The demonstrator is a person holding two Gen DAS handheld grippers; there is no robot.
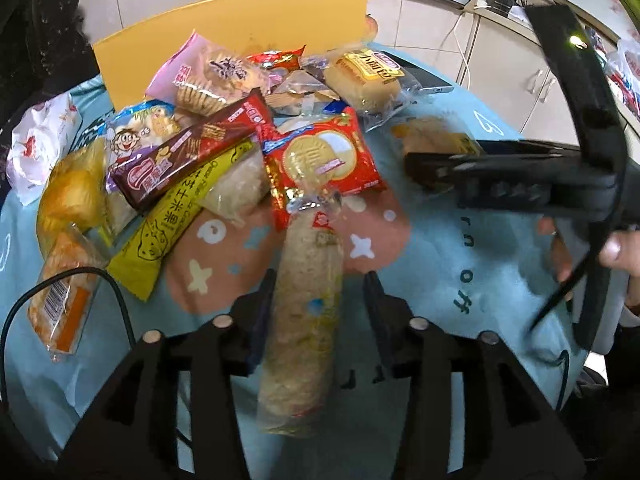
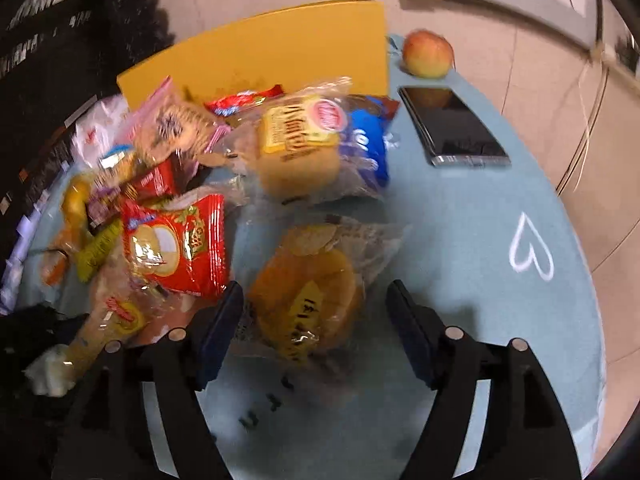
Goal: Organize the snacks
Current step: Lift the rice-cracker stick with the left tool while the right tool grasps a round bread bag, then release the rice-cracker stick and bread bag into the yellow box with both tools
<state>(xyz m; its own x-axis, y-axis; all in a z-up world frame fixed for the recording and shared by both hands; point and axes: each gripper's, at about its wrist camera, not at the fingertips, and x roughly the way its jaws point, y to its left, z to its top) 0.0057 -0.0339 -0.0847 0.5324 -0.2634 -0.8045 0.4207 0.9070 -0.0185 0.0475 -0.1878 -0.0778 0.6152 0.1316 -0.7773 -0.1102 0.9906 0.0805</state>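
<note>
Left wrist view first: my left gripper [image 1: 320, 292] stands parted around a long rice roll [image 1: 302, 320] in clear wrap. The inner face of the left finger [image 1: 262, 312] lies against the wrapper; the other finger is clear of it, so I judge nothing is gripped. The roll lies lengthwise between the fingers, its far end tucked under a red cracker pack [image 1: 324, 156]. Left of it sit a yellow stick pack [image 1: 176, 216], a brown wafer bar [image 1: 188, 152] and an orange bag [image 1: 68, 196], heaped together on the blue cloth [image 1: 460, 248]. A yellow board [image 1: 224, 36] stands behind the heap. A black cable [image 1: 72, 280] loops near the orange bag and could snag.

Right wrist view: my right gripper [image 2: 314, 300] is also spread, straddling a round orange cake [image 2: 308, 296] in clear film, with neither pad pressing it. Beyond it lie a yellow sponge cake [image 2: 296, 148] and a blue packet [image 2: 370, 148]; further right, a phone [image 2: 452, 128] and an apple [image 2: 428, 54].

My judgement: sorting has barely begun, as the pile is unsorted. The step in hand is picking. Each tool must close on its item; the roll needs drawing back from under the cracker pack. Slippery film may slide.
</note>
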